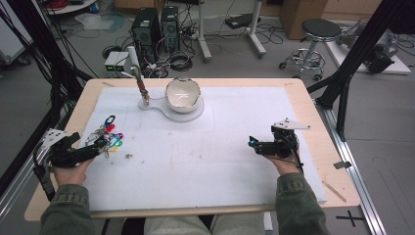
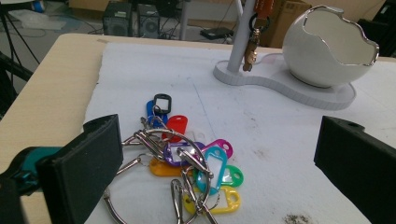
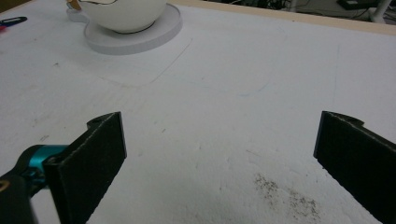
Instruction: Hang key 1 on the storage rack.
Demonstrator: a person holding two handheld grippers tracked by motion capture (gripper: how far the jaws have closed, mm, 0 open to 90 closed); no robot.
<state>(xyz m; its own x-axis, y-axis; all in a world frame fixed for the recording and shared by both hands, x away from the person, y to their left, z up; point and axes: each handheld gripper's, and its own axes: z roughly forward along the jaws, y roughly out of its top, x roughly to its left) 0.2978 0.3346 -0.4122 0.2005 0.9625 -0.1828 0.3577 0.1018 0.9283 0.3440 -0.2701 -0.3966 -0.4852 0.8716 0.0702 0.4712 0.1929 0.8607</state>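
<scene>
Left gripper (image 1: pixel 100 146) jaws spread wide, straddling the bunch of key tags (image 2: pixel 187 163) on the white mat (image 1: pixel 220 147), probably lined up to pinch it; right gripper (image 1: pixel 254 143) likewise wide, holding nothing, parked well apart over bare mat; contact with tags unclear.

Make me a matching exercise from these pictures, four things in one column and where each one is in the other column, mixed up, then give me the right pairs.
Things:
1. bunch of key tags
2. eggshell-shaped bowl
3. small clasp
4. right gripper

Places:
A. hanging beside the white post
B. over bare white mat, right side of the table, jaws wide apart
C. lying on the mat between the jaws of the left gripper
D. standing on the round end of the white base

Pairs: 1-C, 2-D, 3-A, 4-B
</scene>
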